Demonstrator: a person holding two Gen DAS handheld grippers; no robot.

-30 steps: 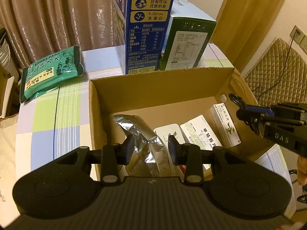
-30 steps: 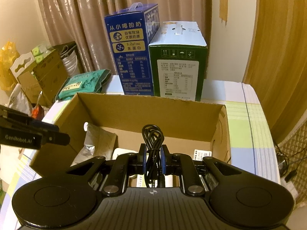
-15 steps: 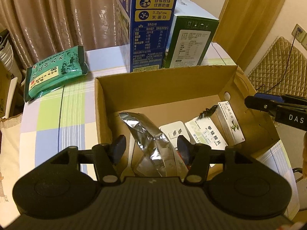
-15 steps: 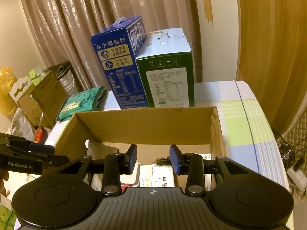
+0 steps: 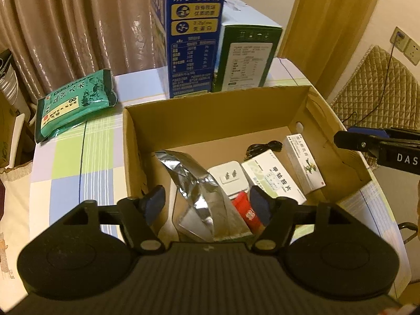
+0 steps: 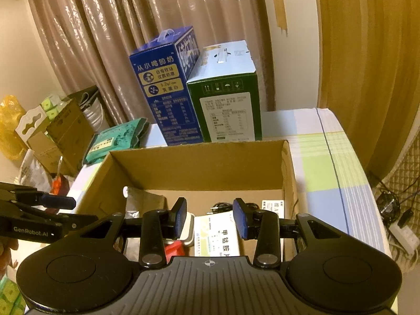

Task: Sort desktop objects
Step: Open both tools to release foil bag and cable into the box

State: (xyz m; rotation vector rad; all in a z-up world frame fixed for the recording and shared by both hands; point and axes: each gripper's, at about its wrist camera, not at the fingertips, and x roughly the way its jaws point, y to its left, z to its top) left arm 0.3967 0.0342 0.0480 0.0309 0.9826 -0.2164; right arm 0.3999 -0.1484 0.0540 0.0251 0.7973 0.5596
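Note:
An open cardboard box (image 5: 210, 120) holds a silver foil bag (image 5: 199, 183), a white socket adapter (image 5: 229, 177), two medicine boxes (image 5: 273, 181), a red packet (image 5: 245, 210) and a black cable (image 5: 262, 148). My left gripper (image 5: 207, 203) hovers over the box's near side; its jaws are opening, with the foil bag below them and untouched by the pads. My right gripper (image 6: 210, 218) is above the box's near edge, jaws opening and empty. The cable (image 6: 223, 206) lies loose on the box floor beyond it.
Behind the box stand a tall blue milk carton (image 5: 194, 42) and a green carton (image 5: 246, 57). A green rice bag (image 5: 73, 105) lies on the checked tablecloth (image 5: 71, 162) at the left. Curtains hang behind, and a padded chair (image 5: 380, 89) stands at the right.
The left jaws spread and let go of the foil bag, which rests in the box. The right jaws released the black cable into the box, and that gripper drew back and rolled.

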